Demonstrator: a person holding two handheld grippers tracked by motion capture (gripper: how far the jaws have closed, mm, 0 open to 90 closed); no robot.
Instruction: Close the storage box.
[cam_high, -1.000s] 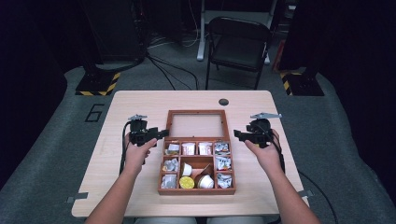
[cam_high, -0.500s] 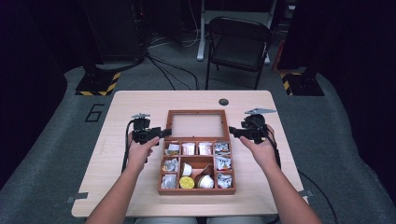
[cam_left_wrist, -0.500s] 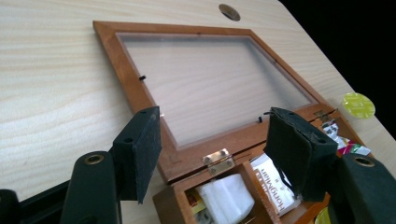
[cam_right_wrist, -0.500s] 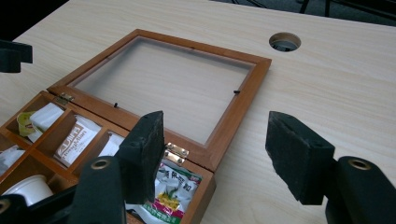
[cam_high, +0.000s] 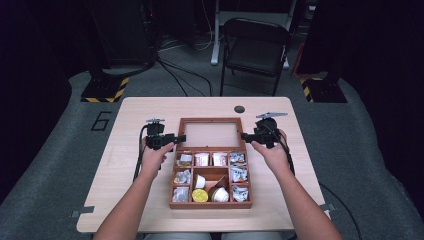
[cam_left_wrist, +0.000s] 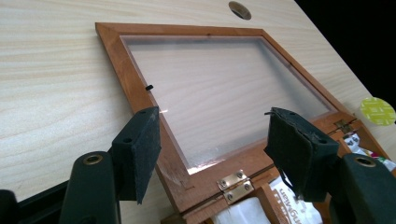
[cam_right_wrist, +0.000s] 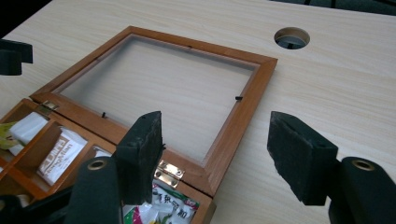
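Observation:
A brown wooden box (cam_high: 173, 190) with several compartments of sachets and small cups sits mid-table. Its glass-paned lid (cam_high: 210, 121) lies open flat behind it. My left gripper (cam_high: 179, 138) is open at the lid's left rail near the hinge. In the left gripper view the left gripper (cam_left_wrist: 212, 116) straddles the lid frame (cam_left_wrist: 112, 42) without pressing on it. At the lid's right rail my right gripper (cam_high: 245, 136) is open, and its jaws have just been opening. The lid's near corner (cam_right_wrist: 219, 158) lies under the right gripper (cam_right_wrist: 215, 119), untouched by the pads.
A round cable hole (cam_high: 239, 109) sits in the table behind the lid. A black folding chair (cam_high: 255, 45) stands beyond the far edge. Brass hinges (cam_left_wrist: 236, 179) join lid and box. Bare tabletop (cam_high: 135, 200) flanks the box on both sides.
Both hands have moved inward toward the open lid, the left one rightward and the right one leftward and slightly away from me. The box and lid have not moved.

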